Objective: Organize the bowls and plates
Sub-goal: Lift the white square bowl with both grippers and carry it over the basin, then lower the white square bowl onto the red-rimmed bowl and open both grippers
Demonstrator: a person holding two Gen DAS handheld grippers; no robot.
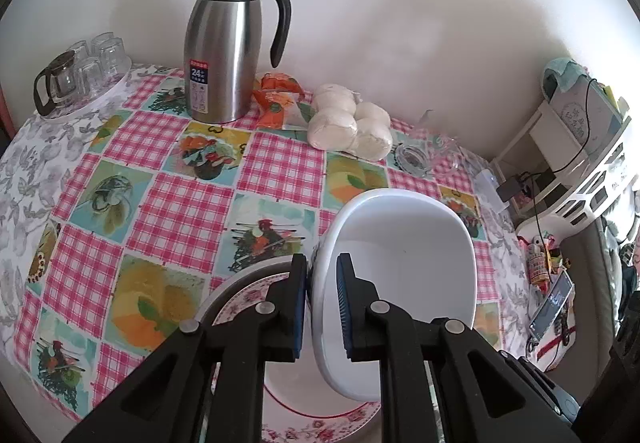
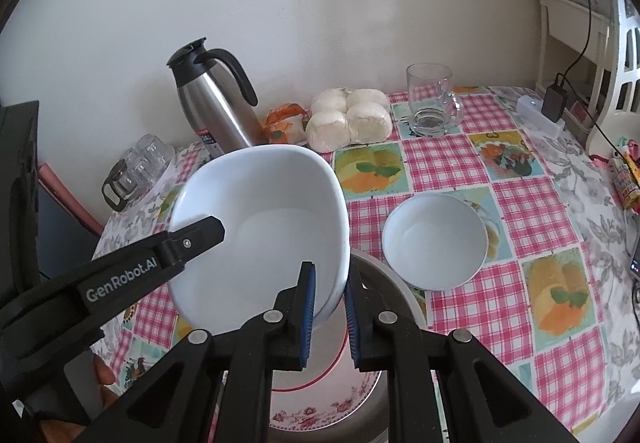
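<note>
Both grippers hold one large white bowl [image 1: 404,263] tilted above a floral plate [image 1: 248,295]. My left gripper [image 1: 322,283] is shut on the bowl's left rim, one blue pad inside and one outside. In the right wrist view the same bowl [image 2: 260,227] hangs over the floral plate [image 2: 320,407], which lies inside a wider grey dish [image 2: 394,285]. My right gripper [image 2: 330,283] is shut on the bowl's near right rim. One finger [image 2: 200,233] of the left gripper reaches into the bowl from the left. A smaller white bowl [image 2: 436,243] stands upright on the tablecloth to the right.
Along the wall stand a steel thermos jug [image 1: 224,55], a bag of white buns [image 1: 352,123], an orange packet [image 1: 276,99] and a glass mug [image 2: 432,103]. A tray of glasses [image 1: 80,75] sits at the far left. White shelving [image 1: 580,147] borders the table's right edge.
</note>
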